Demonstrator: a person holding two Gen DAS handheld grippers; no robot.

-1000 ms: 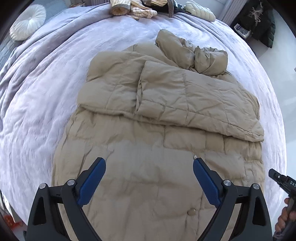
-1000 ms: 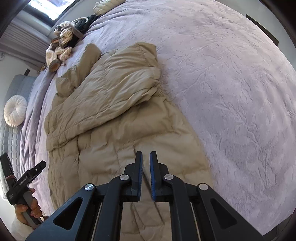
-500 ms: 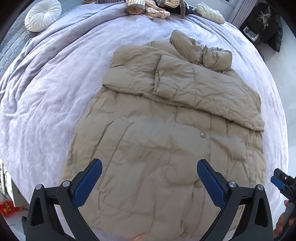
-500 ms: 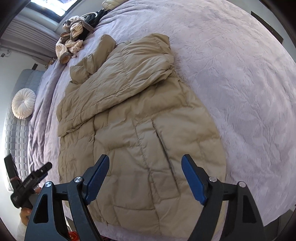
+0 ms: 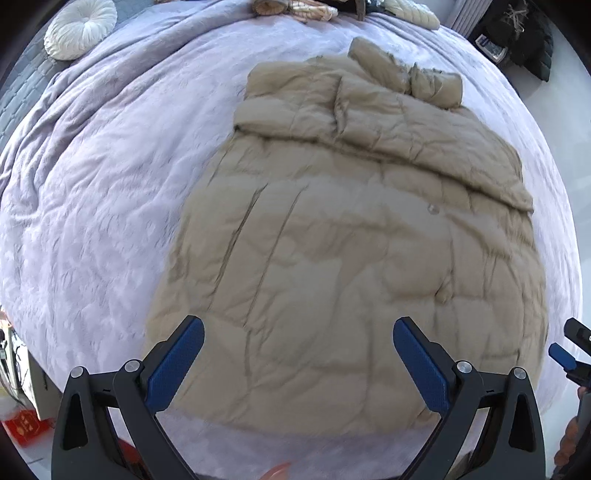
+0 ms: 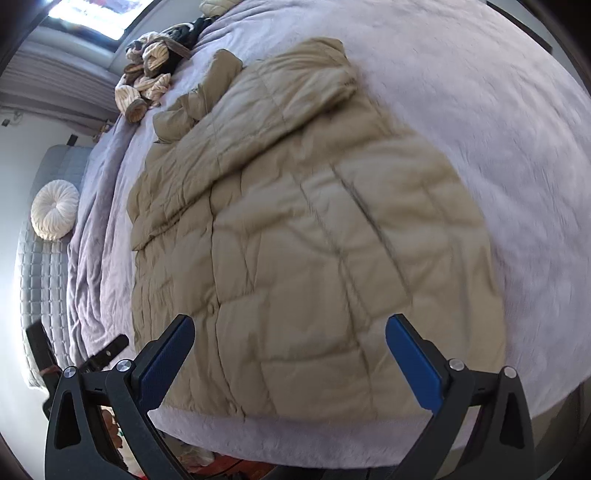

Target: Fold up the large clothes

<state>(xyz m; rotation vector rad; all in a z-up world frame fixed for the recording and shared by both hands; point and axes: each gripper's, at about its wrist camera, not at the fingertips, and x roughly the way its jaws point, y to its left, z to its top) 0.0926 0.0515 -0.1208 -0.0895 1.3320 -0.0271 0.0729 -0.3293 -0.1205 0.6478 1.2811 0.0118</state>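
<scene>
The tan puffer coat [image 5: 351, 258] lay flat on the lilac bed [image 5: 92, 221], sleeves folded across its chest. The left gripper [image 5: 298, 354] hovered over its hem, jaws wide apart. The right gripper [image 6: 290, 350], pinched together a second earlier, was opening, nothing between its jaws.

Illumination is bright daylight. The window [image 6: 88, 18] at upper left of the right wrist view is overexposed. A broad soft shadow crosses the beige down coat [image 5: 351, 240]. Fisheye distortion bows the bed [image 5: 92, 203] and darkens the corners. Motion blur softens the lower areas.
</scene>
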